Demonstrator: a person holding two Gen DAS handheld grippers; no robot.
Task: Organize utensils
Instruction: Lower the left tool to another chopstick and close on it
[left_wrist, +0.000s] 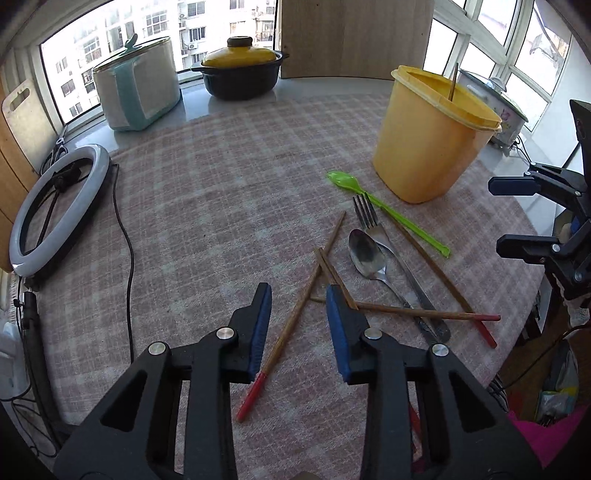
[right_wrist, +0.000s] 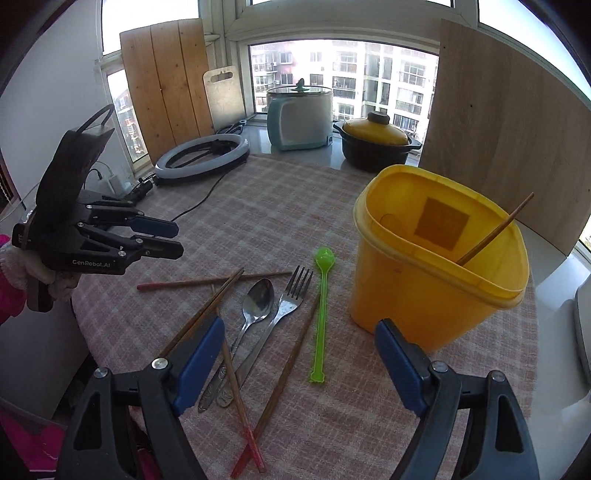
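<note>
On the checked cloth (left_wrist: 207, 206), a chopstick (left_wrist: 291, 325) lies between the open left tool (left_wrist: 299, 295).

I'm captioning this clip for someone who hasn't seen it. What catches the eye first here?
The tall yellow plastic tub stands at the right of the checked tablecloth, a single wooden chopstick leaning inside it. Left of it lie scattered red-tipped wooden chopsticks, a steel spoon, a steel fork and a bright green plastic spoon.
</note>
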